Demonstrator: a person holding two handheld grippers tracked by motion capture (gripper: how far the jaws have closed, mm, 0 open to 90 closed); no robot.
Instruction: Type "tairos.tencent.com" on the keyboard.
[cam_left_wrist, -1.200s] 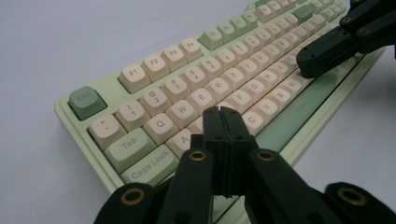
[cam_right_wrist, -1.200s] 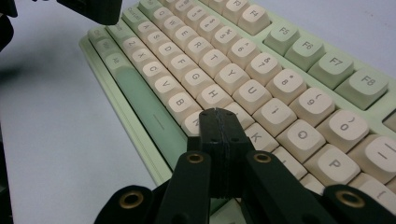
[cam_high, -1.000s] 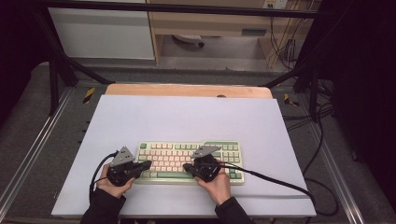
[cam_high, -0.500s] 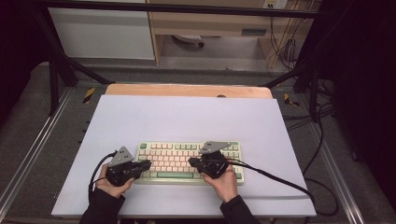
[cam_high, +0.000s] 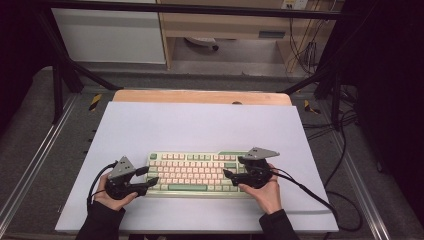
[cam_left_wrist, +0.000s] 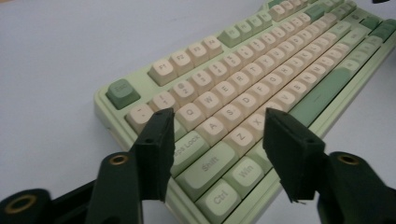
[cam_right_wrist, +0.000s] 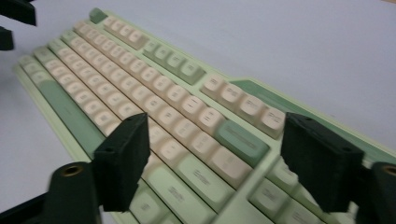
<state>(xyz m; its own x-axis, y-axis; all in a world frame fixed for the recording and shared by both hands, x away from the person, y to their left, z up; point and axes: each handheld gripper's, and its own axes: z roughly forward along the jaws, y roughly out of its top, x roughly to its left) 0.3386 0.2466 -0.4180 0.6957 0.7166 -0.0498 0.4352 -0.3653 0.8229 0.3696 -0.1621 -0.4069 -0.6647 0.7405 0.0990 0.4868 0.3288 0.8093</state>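
Even overhead light, dark surroundings; the keyboard (cam_right_wrist: 154, 112) is motion-blurred in the right gripper view.

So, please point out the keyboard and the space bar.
keyboard (cam_high: 192, 172): high view, middle of the key field.
space bar (cam_left_wrist: 322, 93): left gripper view, middle of the long green key.

A keyboard (cam_high: 197, 174) is laid on the table's (cam_high: 200, 122) near half, flanked by the left gripper (cam_high: 145, 181) and the right gripper (cam_high: 231, 174).

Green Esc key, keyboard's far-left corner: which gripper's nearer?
Left. The left gripper is open at the keyboard's left end, near the Esc key; the right gripper is over the right end.
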